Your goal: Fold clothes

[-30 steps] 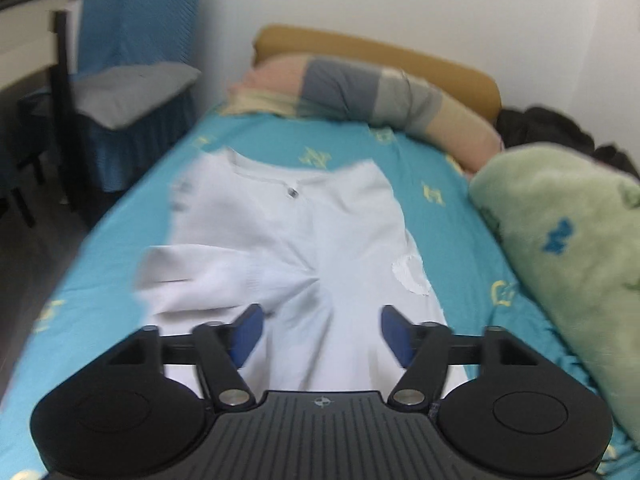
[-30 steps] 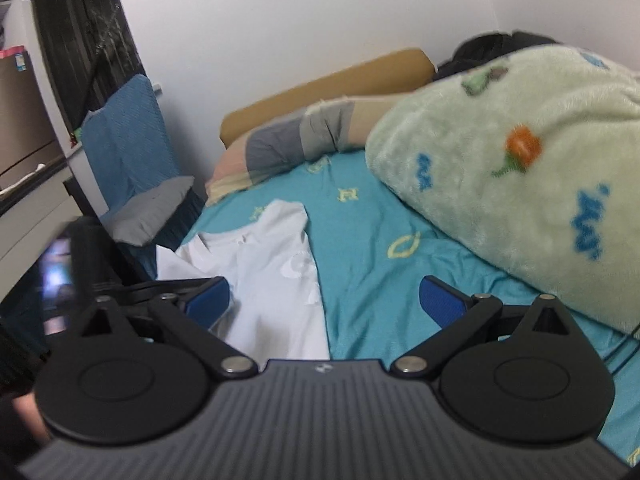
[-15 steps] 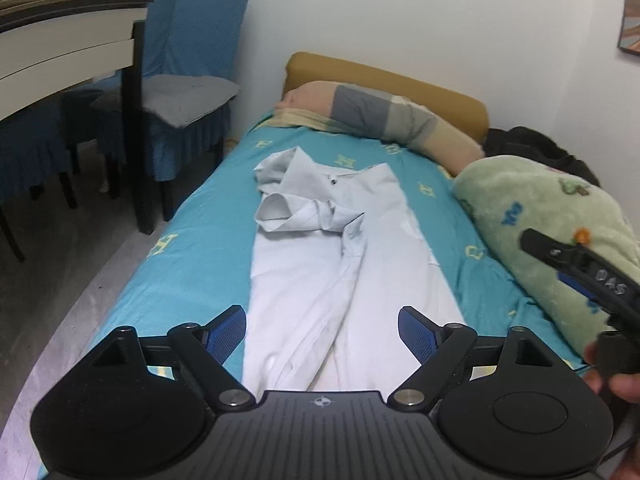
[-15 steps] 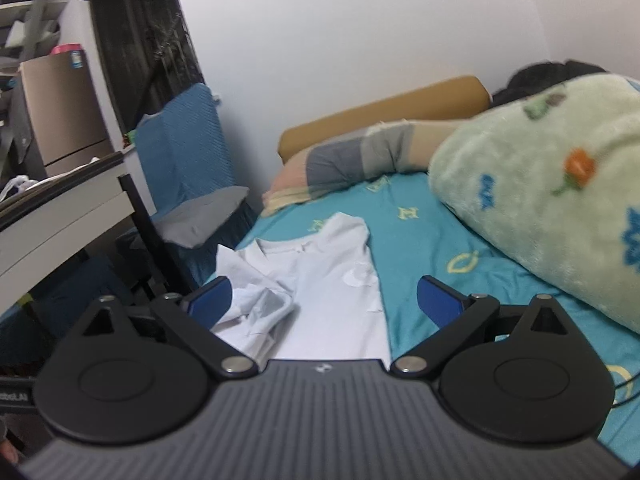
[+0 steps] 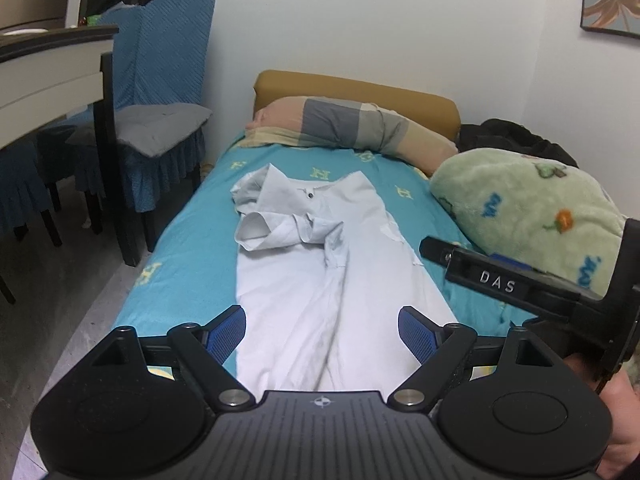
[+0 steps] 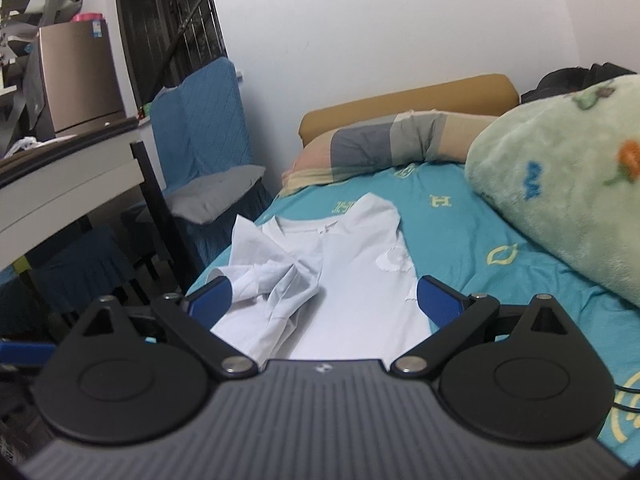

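Holding nothing: your left gripper [image 5: 322,334] and right gripper [image 6: 324,300] are both spread wide, above the bed [image 5: 188,264]. Shirt [image 5: 320,272] lies flat ahead between the fingers, sleeve [image 5: 276,230] bunched left.

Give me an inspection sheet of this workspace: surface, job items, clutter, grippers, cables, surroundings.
Surface: bed with a teal patterned sheet.
Job's things: one white shirt lies lengthwise on the sheet, its left side and sleeve folded in and bunched near the collar.
Clutter: green plush blanket beside the shirt, striped pillow at the head, dark bundle in the corner.
Grippers: left gripper open, above the shirt's lower part, holding nothing; right gripper open, empty.
Cables: thin dark cable on the sheet, in the right wrist view.
Surroundings: blue-covered chair with grey cushion, table, white wall.
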Tool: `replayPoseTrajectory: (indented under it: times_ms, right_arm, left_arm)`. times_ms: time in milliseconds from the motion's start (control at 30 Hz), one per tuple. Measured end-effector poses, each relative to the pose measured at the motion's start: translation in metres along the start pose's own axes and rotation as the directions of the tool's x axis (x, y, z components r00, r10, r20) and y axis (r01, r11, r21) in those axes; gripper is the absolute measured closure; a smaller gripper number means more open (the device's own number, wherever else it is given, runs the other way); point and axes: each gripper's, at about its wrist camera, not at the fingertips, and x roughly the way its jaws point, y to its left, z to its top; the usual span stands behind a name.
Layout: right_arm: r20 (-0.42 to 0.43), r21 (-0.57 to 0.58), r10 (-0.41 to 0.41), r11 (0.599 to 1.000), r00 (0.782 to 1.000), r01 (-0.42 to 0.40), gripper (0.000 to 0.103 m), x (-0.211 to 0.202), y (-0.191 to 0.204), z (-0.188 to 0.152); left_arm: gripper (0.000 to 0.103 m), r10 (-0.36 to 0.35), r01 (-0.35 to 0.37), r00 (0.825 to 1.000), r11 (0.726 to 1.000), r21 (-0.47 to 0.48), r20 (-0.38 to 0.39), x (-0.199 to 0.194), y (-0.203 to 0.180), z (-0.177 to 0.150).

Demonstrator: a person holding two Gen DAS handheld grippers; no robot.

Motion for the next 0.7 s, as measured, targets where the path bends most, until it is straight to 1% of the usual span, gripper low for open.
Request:
replayPoseTrajectory:
  times_ms: [333,433,700]
  right_arm:
    - [-0.012,0.006,0.017,1.0,1.0,-0.017,0.003,0.009,-0.001,-0.003]
    - [-0.016,-0.002,0.015,1.0,1.0,-0.015,0.007,0.012,-0.001,-0.004]
    - [-0.028,-0.002,0.023,1.0,0.999,-0.023,0.009,0.015,-0.001,-0.007]
  left_arm:
    - [0.017,0.017,-0.018,0.999,1.0,-0.026,-0.029,0.014,0.002,0.001]
    - [0.017,0.02,-0.021,0.999,0.999,-0.03,-0.035,0.016,0.002,0.0]
    - [0.016,0.024,-0.025,0.999,0.999,-0.03,-0.028,0.015,0.002,0.001]
